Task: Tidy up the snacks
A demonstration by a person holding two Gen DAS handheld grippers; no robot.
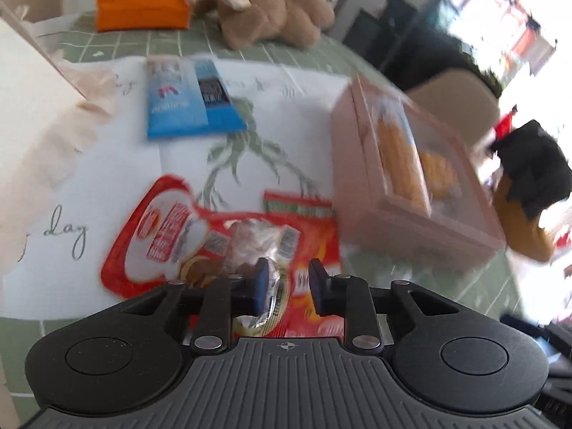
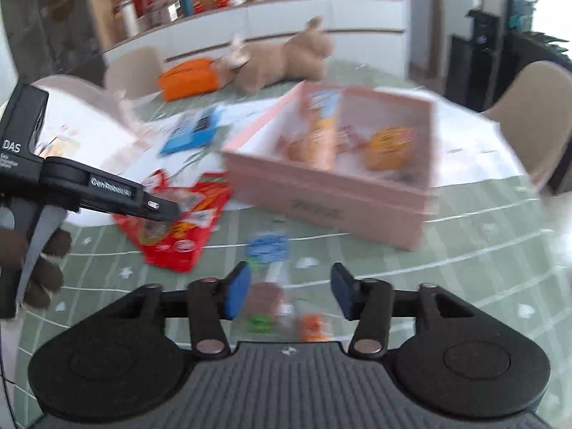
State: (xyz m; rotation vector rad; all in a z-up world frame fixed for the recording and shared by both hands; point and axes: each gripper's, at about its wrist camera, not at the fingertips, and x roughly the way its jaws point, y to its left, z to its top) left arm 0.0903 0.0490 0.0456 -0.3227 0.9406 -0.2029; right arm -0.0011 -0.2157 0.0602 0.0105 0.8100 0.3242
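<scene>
Red snack packets [image 1: 221,246] are seen low in the left wrist view, lying overlapped on the white cloth [image 1: 107,164] directly ahead of the left claw [image 1: 287,282]. The left claw is held partly open; a clear crinkled wrapper [image 1: 266,250] lies across the red packets, against the left pad and in the gap, but whether it is gripped cannot be told. One blue packet [image 1: 189,100] is noted flat on the cloth in the upper centre-left, well apart from the claw. One pink box [image 1: 411,186] is noted at the right, with orange snacks inside; their count cannot be told through the blur.

In the right wrist view the right claw [image 2: 289,291] is held wide open with nothing between its pads. A clear packet with blue, green and orange print [image 2: 271,296] lies on the green checked bench [image 2: 464,268] just below and between the pads; contact cannot be confirmed. The pink box [image 2: 332,193] stands open beyond it in the centre, with one tall orange-and-blue packet [image 2: 321,125] and one round orange packet [image 2: 389,146] recorded inside. The red packets [image 2: 178,225] are seen at left centre, under the tip of the left claw [image 2: 157,207], whose opening cannot be judged from this side.

At the far end of the bench, one orange pouch [image 2: 189,78] and one brown plush animal [image 2: 282,60] are recorded, touching.
</scene>
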